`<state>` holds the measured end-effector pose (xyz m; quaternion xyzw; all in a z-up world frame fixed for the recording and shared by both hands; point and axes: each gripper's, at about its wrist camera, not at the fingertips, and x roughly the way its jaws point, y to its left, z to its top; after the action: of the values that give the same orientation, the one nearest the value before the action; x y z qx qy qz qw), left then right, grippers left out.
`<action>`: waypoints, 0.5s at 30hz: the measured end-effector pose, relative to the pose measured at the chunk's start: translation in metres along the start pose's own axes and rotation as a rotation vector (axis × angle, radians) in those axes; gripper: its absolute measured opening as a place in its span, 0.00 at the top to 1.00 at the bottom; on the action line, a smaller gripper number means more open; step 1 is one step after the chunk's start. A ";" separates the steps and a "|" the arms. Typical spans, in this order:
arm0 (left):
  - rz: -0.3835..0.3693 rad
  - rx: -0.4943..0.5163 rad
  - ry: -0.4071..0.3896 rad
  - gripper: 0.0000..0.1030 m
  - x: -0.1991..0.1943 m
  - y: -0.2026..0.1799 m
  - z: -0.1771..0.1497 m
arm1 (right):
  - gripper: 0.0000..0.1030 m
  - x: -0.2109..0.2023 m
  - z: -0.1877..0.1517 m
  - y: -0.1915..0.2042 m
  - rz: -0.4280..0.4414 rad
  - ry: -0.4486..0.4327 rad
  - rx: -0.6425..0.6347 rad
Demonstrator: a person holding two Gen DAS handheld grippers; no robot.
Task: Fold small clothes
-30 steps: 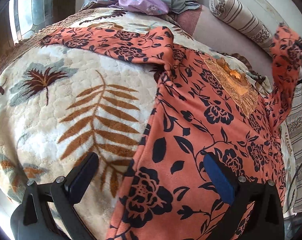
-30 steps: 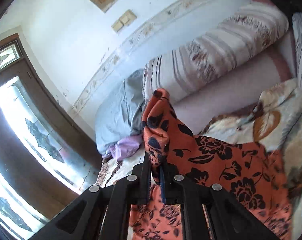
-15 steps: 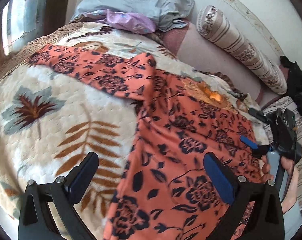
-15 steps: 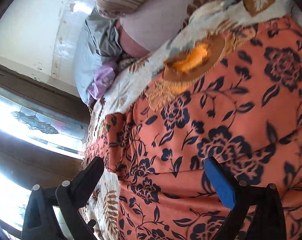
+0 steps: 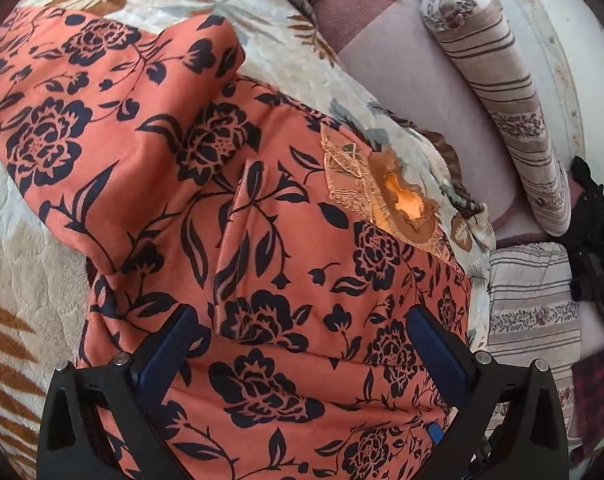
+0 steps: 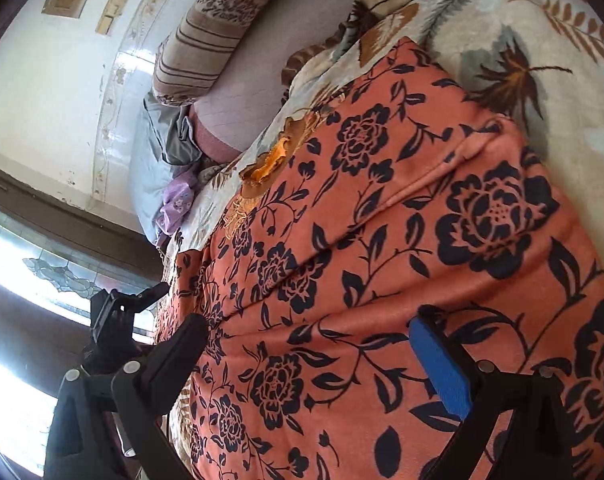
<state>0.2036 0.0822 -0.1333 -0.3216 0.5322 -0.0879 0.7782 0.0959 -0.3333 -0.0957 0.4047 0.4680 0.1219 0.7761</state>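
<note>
An orange garment with dark blue flowers (image 5: 262,264) lies spread on a cream leaf-patterned blanket (image 5: 18,240); its gold embroidered neckline (image 5: 386,196) points to the far right. One sleeve is folded in over the body (image 6: 482,208). My left gripper (image 5: 306,336) is open and empty, low over the garment's middle. My right gripper (image 6: 310,340) is open and empty, close over the garment (image 6: 382,280). The left gripper's black body shows in the right wrist view (image 6: 114,320) at the garment's far edge.
A striped bolster (image 5: 502,92) lies along the wall. A grey pillow and purple cloth (image 6: 170,184) sit at the bed's head. A striped cushion (image 5: 534,312) and a dark object (image 5: 598,240) are at the right. A bright window (image 6: 22,280) is beyond the bed.
The right gripper held a sleeve up, then opened and let it go on the garment body. Both grippers have moved in closer over the garment.
</note>
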 end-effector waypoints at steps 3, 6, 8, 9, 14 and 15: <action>-0.005 -0.033 0.049 0.21 0.011 0.005 -0.002 | 0.01 0.000 -0.001 -0.010 0.006 0.002 0.016; 0.079 -0.010 0.094 0.83 0.020 0.004 -0.002 | 0.01 0.000 -0.002 -0.010 0.009 -0.003 0.005; 0.097 0.005 0.095 0.91 0.016 0.001 0.002 | 0.01 0.001 -0.003 -0.008 0.006 0.000 -0.007; 0.105 0.059 0.045 0.93 0.006 -0.010 0.003 | 0.01 0.000 -0.004 -0.008 0.005 0.003 -0.011; 0.203 0.405 -0.194 0.96 -0.034 -0.071 -0.007 | 0.01 -0.010 -0.001 -0.007 0.005 0.002 -0.013; 0.227 0.403 -0.156 0.96 -0.024 -0.066 -0.007 | 0.01 -0.013 0.003 -0.006 0.010 -0.005 -0.016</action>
<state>0.2013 0.0390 -0.0772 -0.1038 0.4750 -0.0791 0.8703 0.0904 -0.3458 -0.0913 0.4014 0.4628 0.1285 0.7799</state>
